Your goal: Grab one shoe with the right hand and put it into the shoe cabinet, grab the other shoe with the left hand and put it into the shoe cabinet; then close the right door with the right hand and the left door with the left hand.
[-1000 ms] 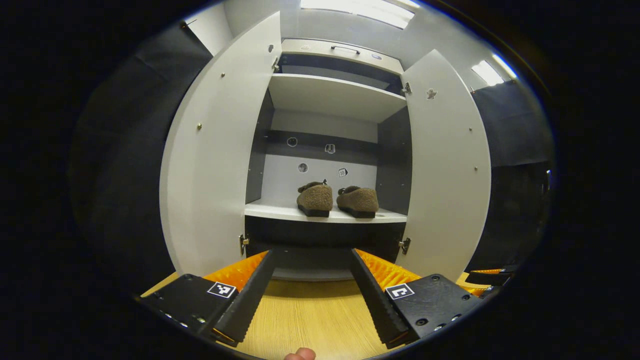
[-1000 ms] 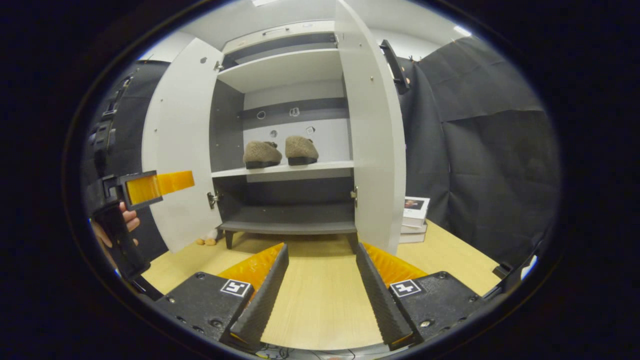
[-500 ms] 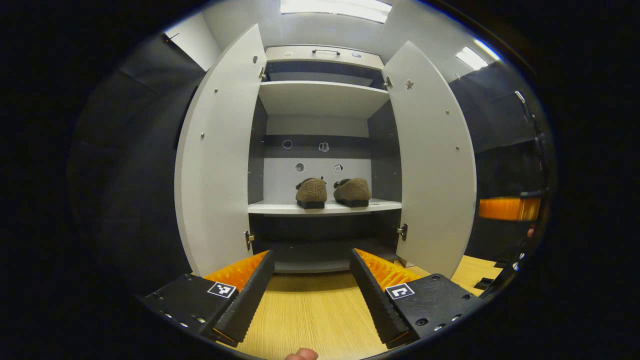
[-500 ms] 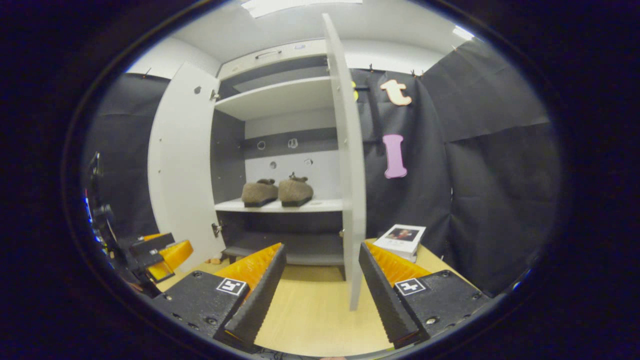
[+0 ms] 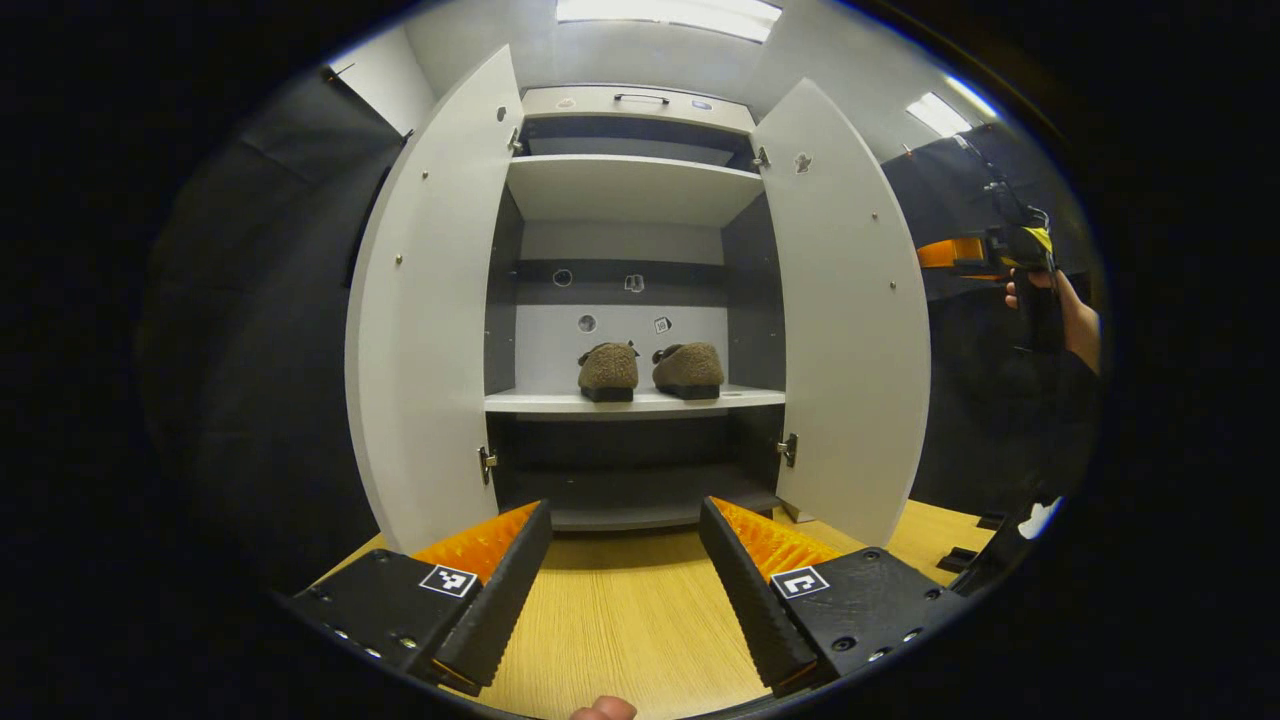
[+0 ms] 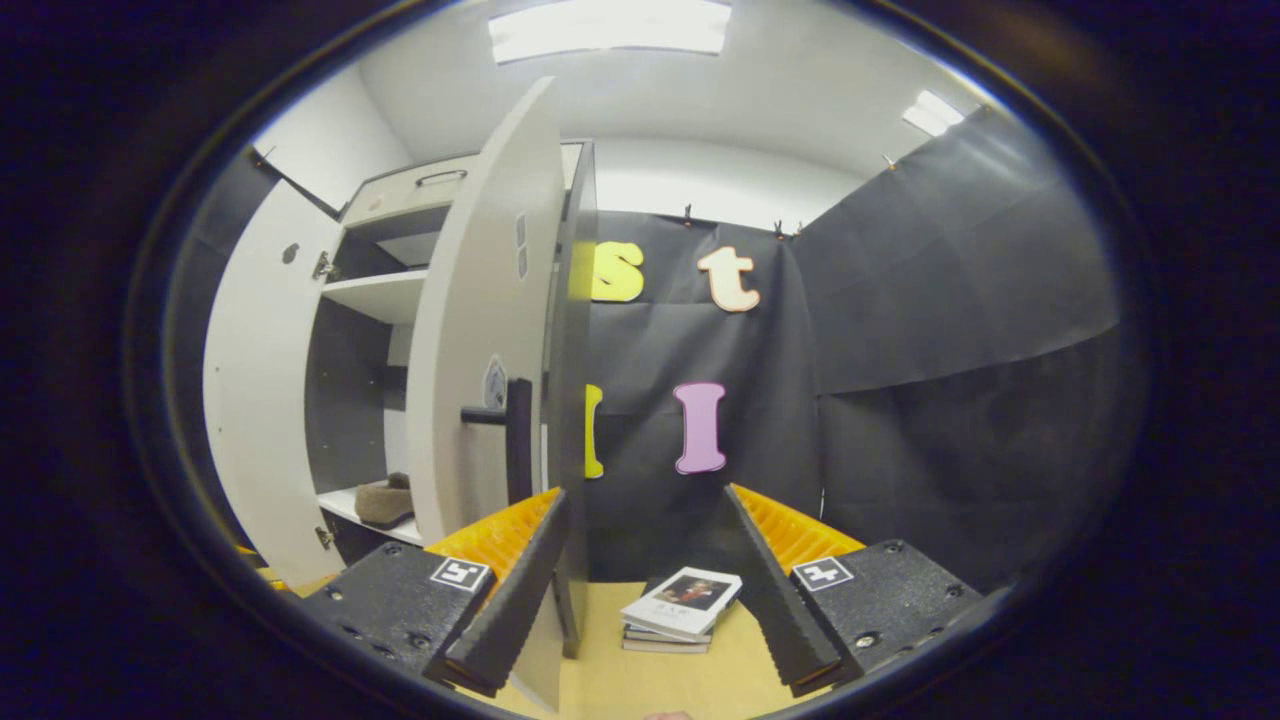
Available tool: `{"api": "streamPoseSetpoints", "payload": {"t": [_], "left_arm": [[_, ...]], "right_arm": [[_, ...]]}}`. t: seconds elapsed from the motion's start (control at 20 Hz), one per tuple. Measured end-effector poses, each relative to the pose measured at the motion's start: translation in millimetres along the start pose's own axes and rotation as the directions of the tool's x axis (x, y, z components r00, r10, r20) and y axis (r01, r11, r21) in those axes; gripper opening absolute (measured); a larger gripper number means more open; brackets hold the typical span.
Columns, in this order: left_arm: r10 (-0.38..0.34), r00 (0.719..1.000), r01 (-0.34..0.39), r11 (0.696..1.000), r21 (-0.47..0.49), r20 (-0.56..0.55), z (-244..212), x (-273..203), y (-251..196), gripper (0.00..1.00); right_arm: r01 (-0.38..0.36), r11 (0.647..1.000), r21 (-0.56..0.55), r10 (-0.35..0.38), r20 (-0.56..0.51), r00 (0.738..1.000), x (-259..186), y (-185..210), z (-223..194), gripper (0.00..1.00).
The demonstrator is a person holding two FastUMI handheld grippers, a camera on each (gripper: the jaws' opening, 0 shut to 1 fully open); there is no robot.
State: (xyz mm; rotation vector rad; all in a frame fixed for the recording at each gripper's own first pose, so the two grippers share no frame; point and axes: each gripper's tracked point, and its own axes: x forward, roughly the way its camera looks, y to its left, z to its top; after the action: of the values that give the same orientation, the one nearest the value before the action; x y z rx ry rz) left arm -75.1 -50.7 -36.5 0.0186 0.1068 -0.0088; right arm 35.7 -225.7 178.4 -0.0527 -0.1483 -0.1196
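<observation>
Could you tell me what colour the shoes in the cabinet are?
Brown, with dark soles; the shoes show best in the left gripper view.

No legible text, brand or number is being shown. Square black-and-white coded markers are being carried on the left gripper (image 5: pixel 620 585) and the right gripper (image 6: pixel 640 580), one beside each finger; these are patterns, not words. Small stickers are being seen on the back panel of the shoe cabinet (image 5: pixel 620 330), too small to be read. The cover of the top book (image 6: pixel 682 602) is too blurred.
</observation>
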Motion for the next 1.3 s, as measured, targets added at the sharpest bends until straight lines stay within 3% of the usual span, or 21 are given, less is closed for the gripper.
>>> {"api": "streamPoseSetpoints", "payload": {"t": [0.15,0.5,0.6,0.8,1.2,1.3], "left_arm": [[0.015,1.000,-0.015,1.000,-0.007,-0.014,-4,0,4,0.91],[0.023,1.000,-0.024,0.999,-0.032,-0.017,1,1,4,0.91],[0.029,0.999,-0.030,0.998,-0.050,-0.016,4,1,5,0.91],[0.045,0.999,-0.046,0.998,-0.047,-0.020,6,-3,13,0.91],[0.082,0.996,-0.083,0.996,-0.033,-0.025,10,-11,30,0.92],[0.085,0.996,-0.086,0.996,-0.032,-0.020,12,-13,31,0.92]], "right_arm": [[-0.007,0.999,-0.046,0.007,-0.006,1.000,13,5,-4,0.94],[-0.099,0.995,0.013,0.099,-0.019,0.995,7,37,-5,0.90],[-0.133,0.991,-0.016,0.133,-0.008,0.991,6,58,-4,0.87],[-0.208,0.978,-0.017,0.208,0.004,0.978,9,106,-5,0.89],[-0.302,0.953,0.007,0.302,0.026,0.953,52,211,-17,0.90],[-0.291,0.957,-0.017,0.291,0.027,0.956,63,222,-20,0.91]]}}
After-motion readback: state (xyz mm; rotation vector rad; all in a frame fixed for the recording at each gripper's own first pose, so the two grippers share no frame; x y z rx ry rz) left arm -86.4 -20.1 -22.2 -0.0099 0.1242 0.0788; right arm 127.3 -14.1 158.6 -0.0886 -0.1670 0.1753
